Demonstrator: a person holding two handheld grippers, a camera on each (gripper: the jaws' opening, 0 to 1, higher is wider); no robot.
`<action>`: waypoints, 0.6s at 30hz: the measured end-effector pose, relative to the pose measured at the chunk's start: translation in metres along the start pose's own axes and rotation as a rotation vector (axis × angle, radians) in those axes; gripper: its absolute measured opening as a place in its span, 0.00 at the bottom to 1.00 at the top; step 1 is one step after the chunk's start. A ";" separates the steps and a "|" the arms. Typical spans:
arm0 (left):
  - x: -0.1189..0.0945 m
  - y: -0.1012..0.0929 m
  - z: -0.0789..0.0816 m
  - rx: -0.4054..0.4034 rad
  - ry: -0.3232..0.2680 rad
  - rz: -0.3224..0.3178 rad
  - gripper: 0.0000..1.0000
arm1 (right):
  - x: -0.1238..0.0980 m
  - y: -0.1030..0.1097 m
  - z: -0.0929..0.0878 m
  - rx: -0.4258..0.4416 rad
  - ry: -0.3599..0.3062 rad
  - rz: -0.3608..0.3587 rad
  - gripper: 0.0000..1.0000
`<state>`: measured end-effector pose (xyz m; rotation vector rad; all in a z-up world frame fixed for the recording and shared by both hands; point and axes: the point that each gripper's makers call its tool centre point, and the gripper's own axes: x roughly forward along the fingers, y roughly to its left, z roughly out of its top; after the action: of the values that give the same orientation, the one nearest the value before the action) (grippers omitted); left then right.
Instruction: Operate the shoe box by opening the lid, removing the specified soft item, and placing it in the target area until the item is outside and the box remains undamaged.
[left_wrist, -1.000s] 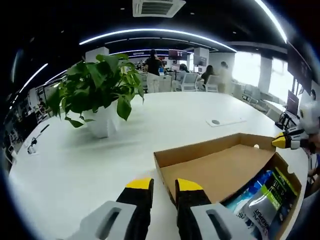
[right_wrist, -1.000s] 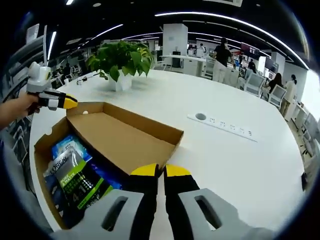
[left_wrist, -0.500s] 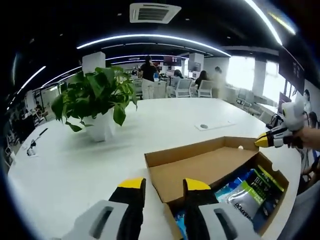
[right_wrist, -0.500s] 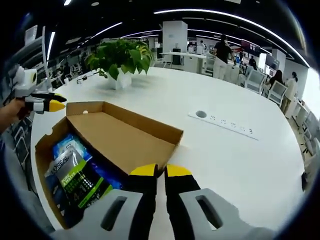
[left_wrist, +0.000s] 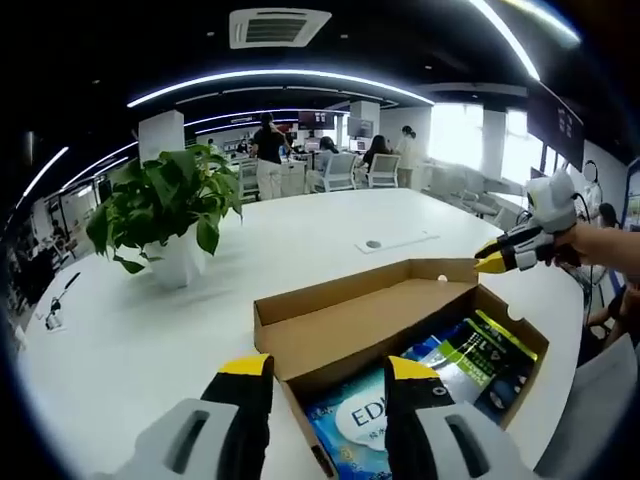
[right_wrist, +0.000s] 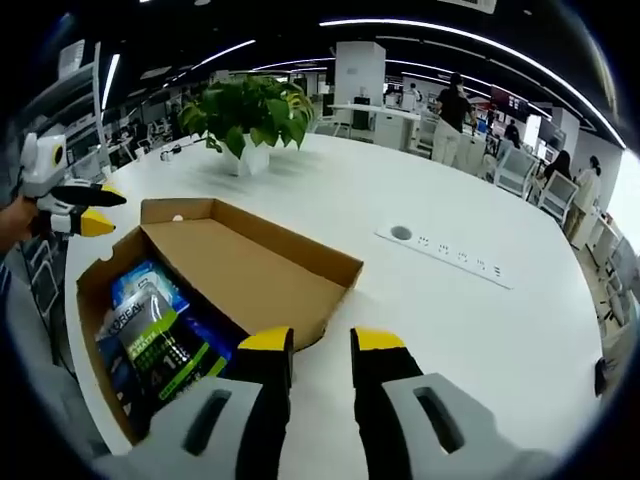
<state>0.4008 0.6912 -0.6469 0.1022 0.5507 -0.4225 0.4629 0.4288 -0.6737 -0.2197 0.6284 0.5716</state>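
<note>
The brown cardboard shoe box (left_wrist: 292, 372) lies open on the white table, its lid (left_wrist: 385, 318) turned back with the bare inside up. Inside lie a blue-and-white soft pack (left_wrist: 358, 422) and a green-and-black pouch (left_wrist: 485, 352). My left gripper (left_wrist: 330, 367) is open, with its jaws spread wide on either side of the box's near corner. In the right gripper view the box (right_wrist: 92, 298) sits at the left with the pouch (right_wrist: 150, 340) in it. My right gripper (right_wrist: 322, 340) is open just above the lid's edge. The left gripper (right_wrist: 75, 210) hovers by the far corner.
A potted green plant (left_wrist: 160, 210) in a white pot stands behind the box. A flat white power strip (right_wrist: 445, 252) lies on the table to the right. The right gripper (left_wrist: 505, 255), held by a hand, hangs over the box's far corner. People and chairs are far back.
Both grippers have opened: the right from shut to a clear gap, the left from a narrow gap to a wide one. The left view has pulled back, so more of the box contents show.
</note>
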 end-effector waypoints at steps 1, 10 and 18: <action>-0.001 -0.002 -0.001 0.009 0.009 -0.004 0.48 | -0.002 0.002 0.000 -0.015 0.003 0.011 0.24; -0.005 -0.020 -0.006 0.047 0.046 -0.057 0.49 | -0.020 0.016 -0.005 -0.078 0.026 0.069 0.32; -0.007 -0.041 -0.021 0.025 0.111 -0.109 0.48 | -0.036 0.037 -0.010 -0.096 0.041 0.134 0.34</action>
<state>0.3680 0.6611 -0.6605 0.1203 0.6622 -0.5318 0.4132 0.4395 -0.6604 -0.2818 0.6588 0.7284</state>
